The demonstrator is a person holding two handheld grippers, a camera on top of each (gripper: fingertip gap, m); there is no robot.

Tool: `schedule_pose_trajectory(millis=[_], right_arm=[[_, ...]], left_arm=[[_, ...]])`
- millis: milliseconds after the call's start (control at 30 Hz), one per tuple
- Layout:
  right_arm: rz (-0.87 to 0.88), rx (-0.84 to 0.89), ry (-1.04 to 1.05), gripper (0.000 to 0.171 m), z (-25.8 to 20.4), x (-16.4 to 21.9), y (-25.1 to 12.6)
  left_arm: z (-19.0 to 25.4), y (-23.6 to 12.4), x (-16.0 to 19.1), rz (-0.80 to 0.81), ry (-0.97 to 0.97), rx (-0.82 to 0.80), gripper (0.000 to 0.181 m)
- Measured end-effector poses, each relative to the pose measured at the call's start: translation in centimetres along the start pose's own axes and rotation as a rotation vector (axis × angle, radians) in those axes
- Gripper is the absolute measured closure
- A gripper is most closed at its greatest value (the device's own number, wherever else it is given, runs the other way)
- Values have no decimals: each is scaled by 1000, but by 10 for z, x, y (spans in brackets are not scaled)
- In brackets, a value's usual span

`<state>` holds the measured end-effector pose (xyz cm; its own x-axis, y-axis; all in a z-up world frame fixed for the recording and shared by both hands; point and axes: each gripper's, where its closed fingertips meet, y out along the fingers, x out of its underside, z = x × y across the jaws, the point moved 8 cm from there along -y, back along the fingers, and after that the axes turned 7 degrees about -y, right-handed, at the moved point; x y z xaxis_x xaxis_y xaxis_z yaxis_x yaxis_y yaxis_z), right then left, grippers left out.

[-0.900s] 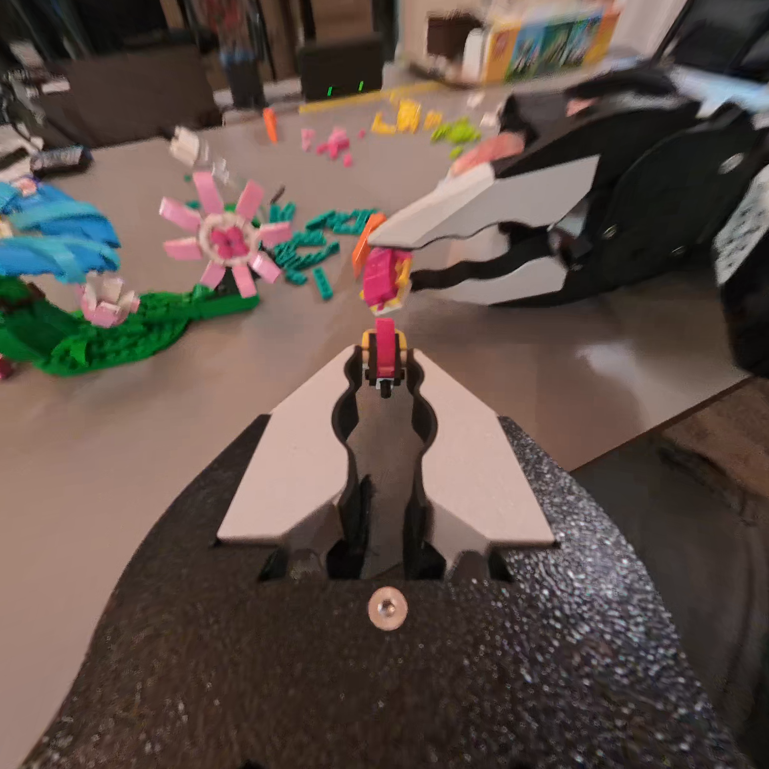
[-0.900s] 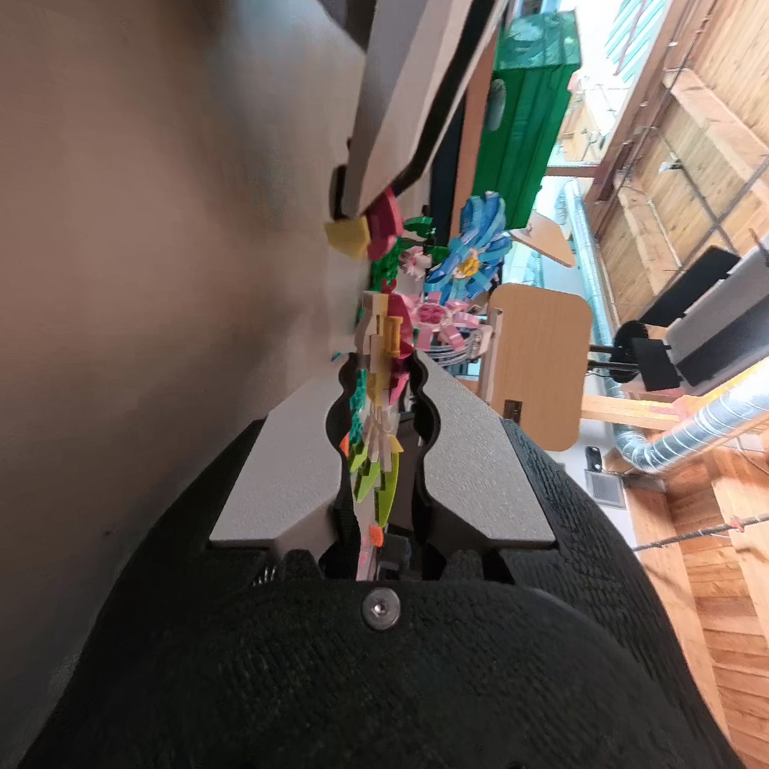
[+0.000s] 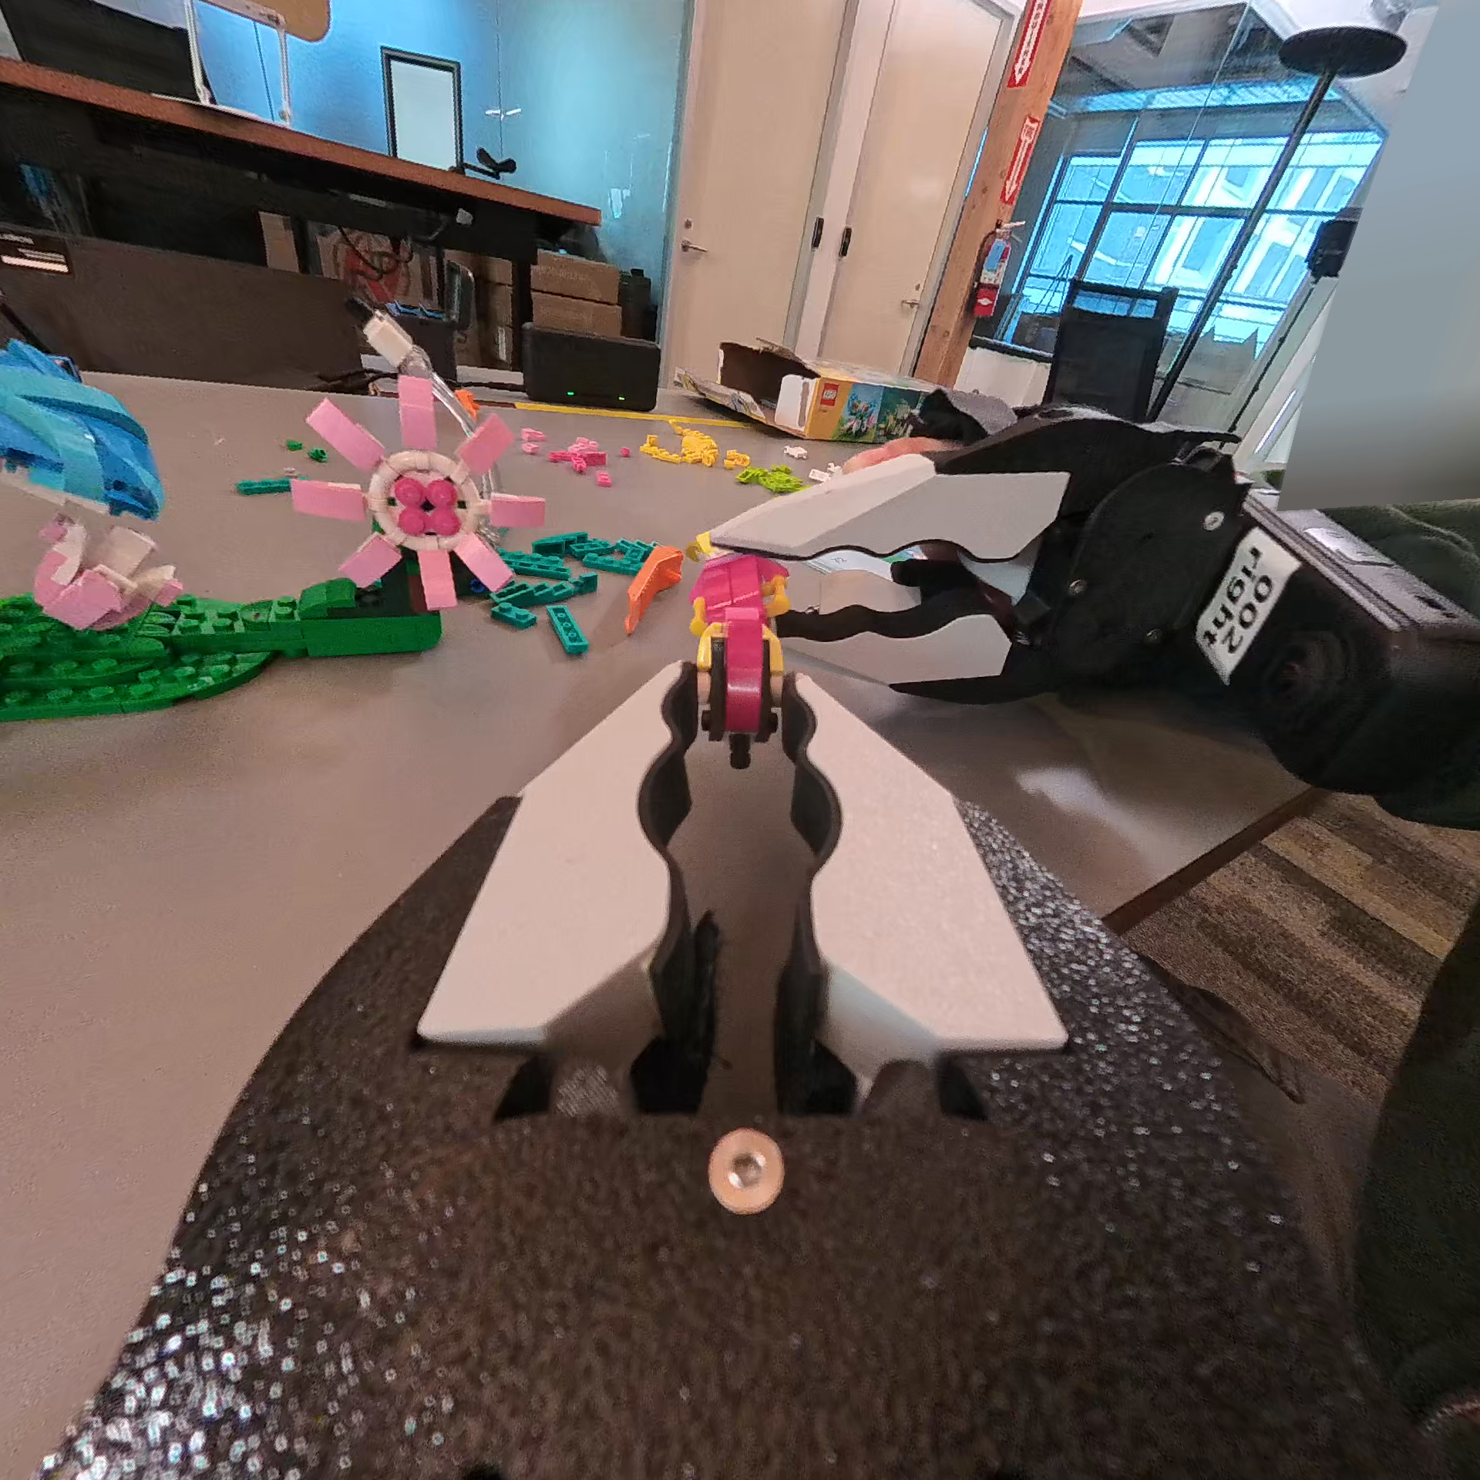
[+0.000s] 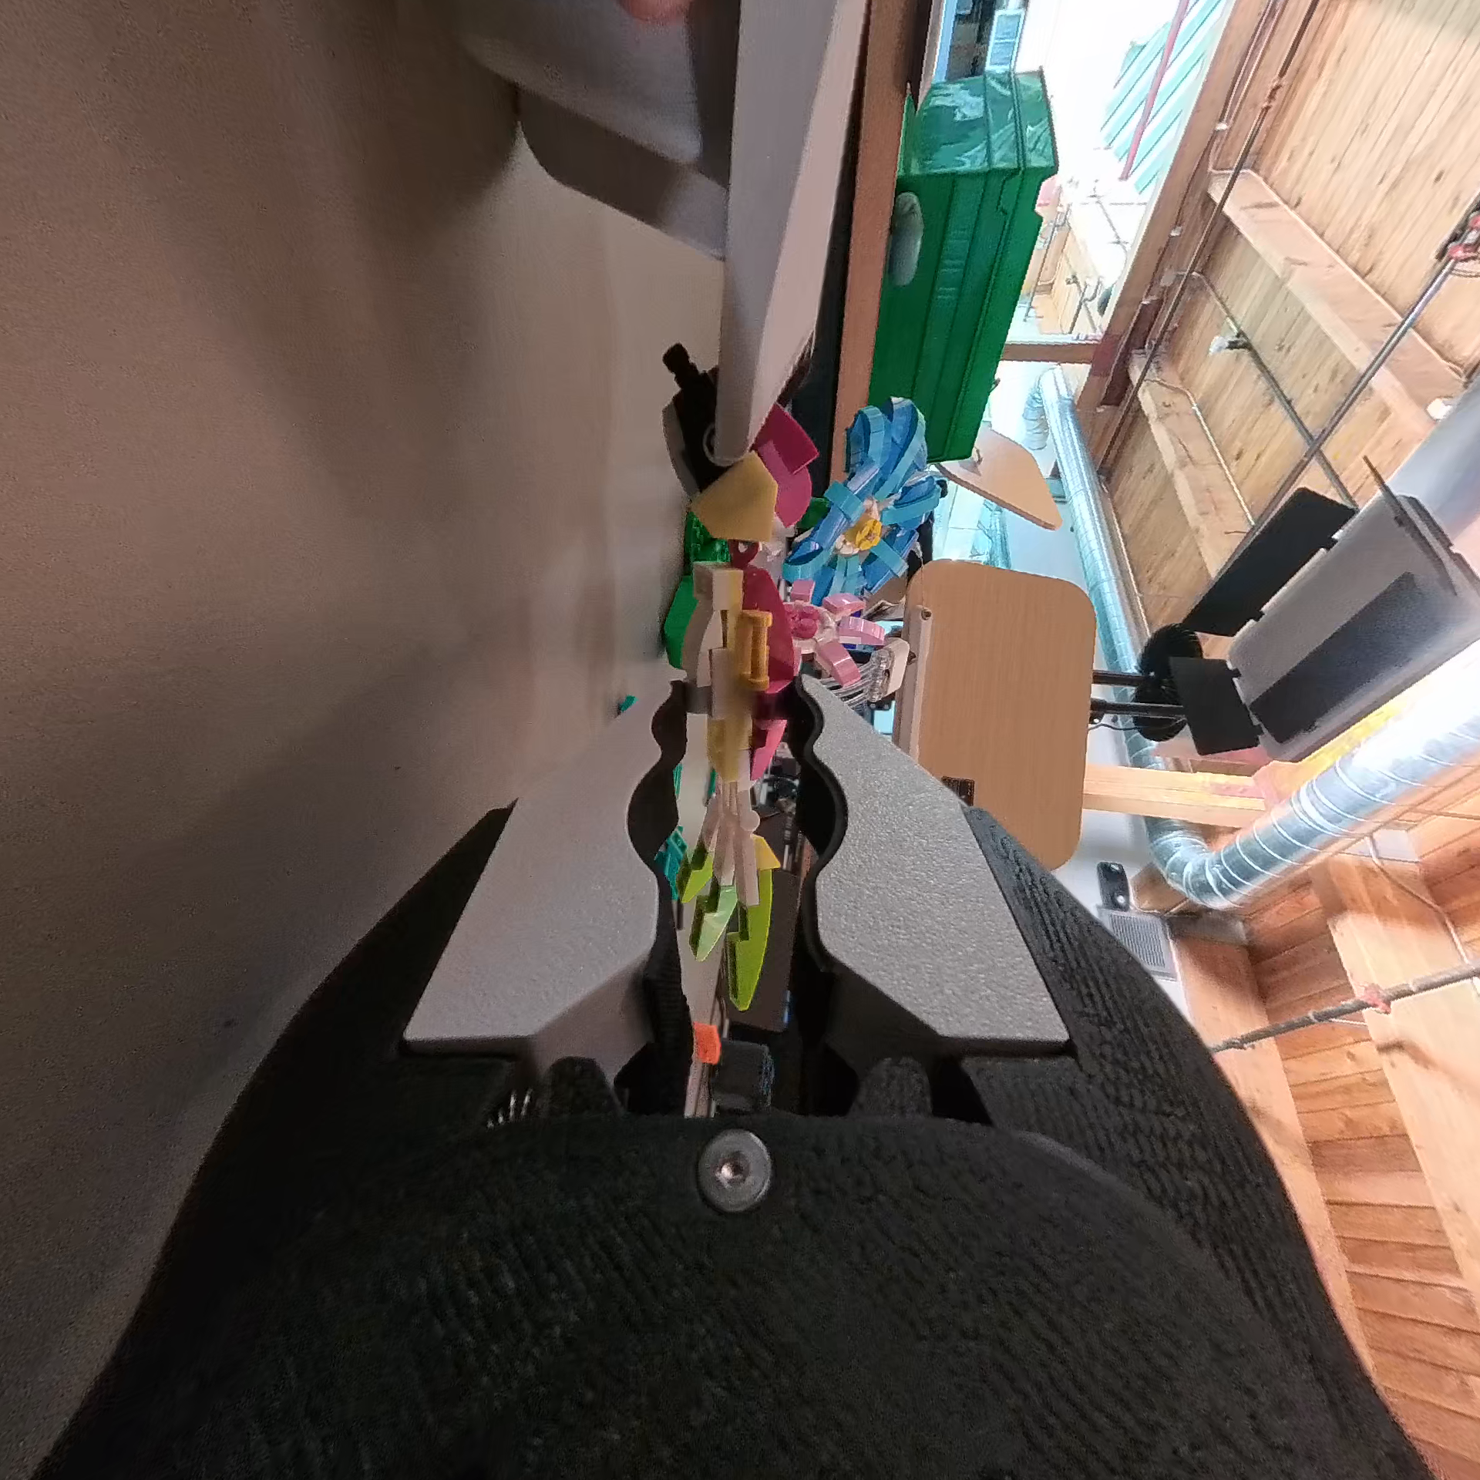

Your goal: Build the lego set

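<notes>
In the left wrist view my left gripper (image 3: pixel 741 681) is shut on a small magenta and yellow lego piece (image 3: pixel 741 693), held above the grey table (image 3: pixel 240 841). My right gripper (image 3: pixel 745 589) reaches in from the right, shut on a second magenta and yellow lego assembly (image 3: pixel 733 589) that sits right on top of the left one. In the right wrist view, which is rolled sideways, my right gripper (image 4: pixel 741 685) pinches that assembly (image 4: pixel 749 641). The left gripper's finger (image 4: pixel 761 280) comes in from the top edge with its piece (image 4: pixel 761 480) against mine.
A pink lego flower (image 3: pixel 424 500) stands on a green lego base (image 3: pixel 160 641) at the left, with a blue flower (image 3: pixel 72 448) beyond it. Loose teal (image 3: pixel 561 569), orange (image 3: pixel 653 585), pink and yellow (image 3: pixel 689 448) pieces lie behind. A lego box (image 3: pixel 849 400) is at the back. The table edge (image 3: pixel 1201 865) runs at the right. Only a small space, under 4 cm, lies between the two pairs of fingers.
The gap between the two held pieces has closed; the right gripper's assembly now sits against the left gripper's piece. Both grippers stay shut.
</notes>
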<state>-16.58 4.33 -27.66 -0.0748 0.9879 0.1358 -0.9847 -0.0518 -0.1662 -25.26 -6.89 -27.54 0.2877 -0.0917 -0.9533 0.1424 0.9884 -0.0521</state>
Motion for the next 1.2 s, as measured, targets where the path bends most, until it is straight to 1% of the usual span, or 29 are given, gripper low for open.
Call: schedule_pose_trajectory(millis=[300, 567, 700, 900, 1000, 1200], right_arm=[[-18, 0, 4, 148, 9, 9, -12], [-38, 31, -65, 148, 12, 12, -14], [-39, 35, -65, 148, 14, 11, -15], [4, 49, -68, 148, 15, 9, -17], [-1, 49, -95, 147, 14, 9, -18], [6, 39, -67, 147, 15, 11, -18]], left_arm=[[-1, 2, -1, -37, -10, -19, 162], [-3, 3, -2, -52, -40, -16, 162], [-3, 3, -2, -63, -49, -15, 162], [0, 6, -2, -101, -38, -9, 162], [0, 8, -3, -129, -36, -14, 162], [-1, 8, -6, -155, -49, -22, 162]])
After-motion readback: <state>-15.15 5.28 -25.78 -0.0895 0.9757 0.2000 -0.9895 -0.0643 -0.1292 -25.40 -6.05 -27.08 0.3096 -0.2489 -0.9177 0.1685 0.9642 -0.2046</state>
